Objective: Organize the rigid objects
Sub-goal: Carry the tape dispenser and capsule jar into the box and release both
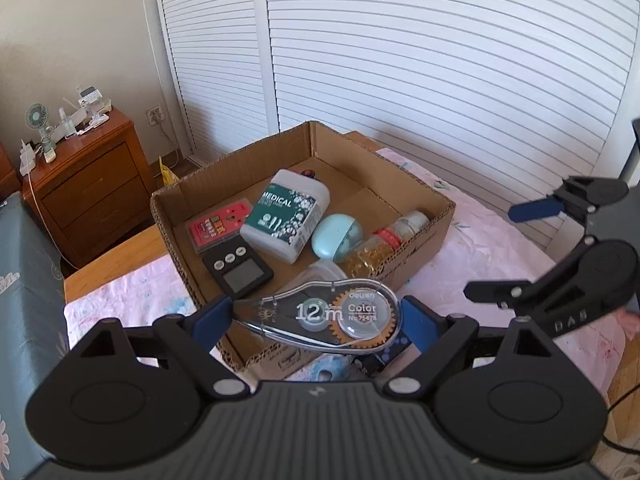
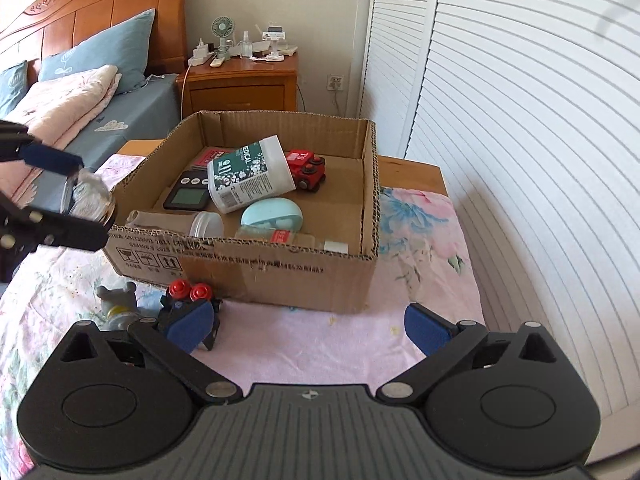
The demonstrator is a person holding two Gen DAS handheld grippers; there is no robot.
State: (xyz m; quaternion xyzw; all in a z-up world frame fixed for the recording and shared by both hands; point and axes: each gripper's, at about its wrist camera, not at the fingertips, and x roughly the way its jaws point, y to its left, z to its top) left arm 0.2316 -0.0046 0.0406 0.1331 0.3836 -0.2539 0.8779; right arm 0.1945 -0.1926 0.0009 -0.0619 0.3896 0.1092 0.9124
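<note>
Box on the cloth-covered desk already holds most of the things: a white bottle, a red card, a scale, a blue case, a jar, a tube and a red truck. The left gripper has its fingers clamped on a tape dispenser, held above the box's near corner and not yet inside. The right gripper has its fingers wide apart and holds nothing. Left on the desk, in front of the box, are a dark toy with red knobs, just beside the right gripper's left finger, and a grey figure. By this look the job is well past halfway, with the tape in hand and those two pieces to go.
</note>
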